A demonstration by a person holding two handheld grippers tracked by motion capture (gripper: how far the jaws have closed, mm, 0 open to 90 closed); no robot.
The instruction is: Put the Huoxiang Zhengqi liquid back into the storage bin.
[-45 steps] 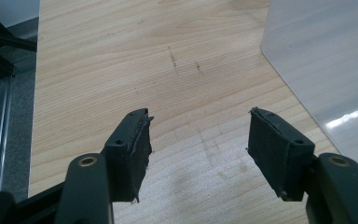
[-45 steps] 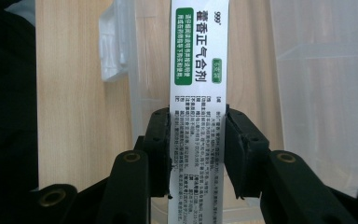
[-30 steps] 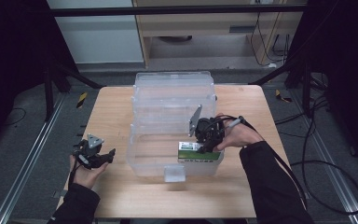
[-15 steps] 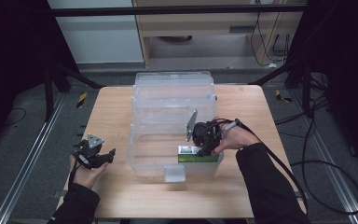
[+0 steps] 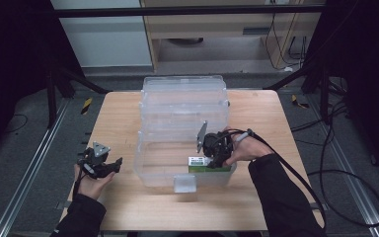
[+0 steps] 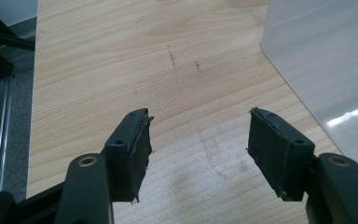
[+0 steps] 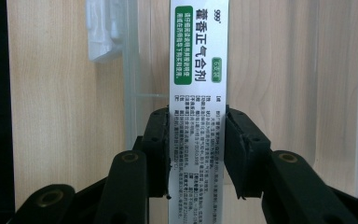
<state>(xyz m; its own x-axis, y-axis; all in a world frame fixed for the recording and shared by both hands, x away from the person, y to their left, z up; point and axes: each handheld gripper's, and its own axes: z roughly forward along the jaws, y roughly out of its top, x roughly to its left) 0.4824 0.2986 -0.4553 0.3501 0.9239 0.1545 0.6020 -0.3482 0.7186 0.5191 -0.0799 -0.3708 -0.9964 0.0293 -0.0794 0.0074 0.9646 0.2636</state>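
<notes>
A clear plastic bin (image 5: 183,83) stands open in the middle of the wooden table (image 5: 113,118). Inside its near right corner my right gripper (image 5: 211,156) is shut on a white and green medicine box (image 5: 201,165). In the right gripper view the black pads press both long sides of the box (image 7: 198,60), which points away from my right gripper (image 7: 198,144) above the bin's floor. To the left of the bin, my left gripper (image 5: 114,165) is held low over the table. Its jaws (image 6: 198,135) stand open with only bare wood between them.
The bin's frosted wall (image 6: 326,60) rises just right of the left jaws. A white latch (image 5: 184,183) hangs on the bin's near wall, seen too as a latch (image 7: 103,28) left of the box. A cable (image 5: 296,173) trails from the right gripper over the table's right edge.
The right gripper has sunk slightly deeper into the bin with the box still gripped. The left gripper has stayed in place.
</notes>
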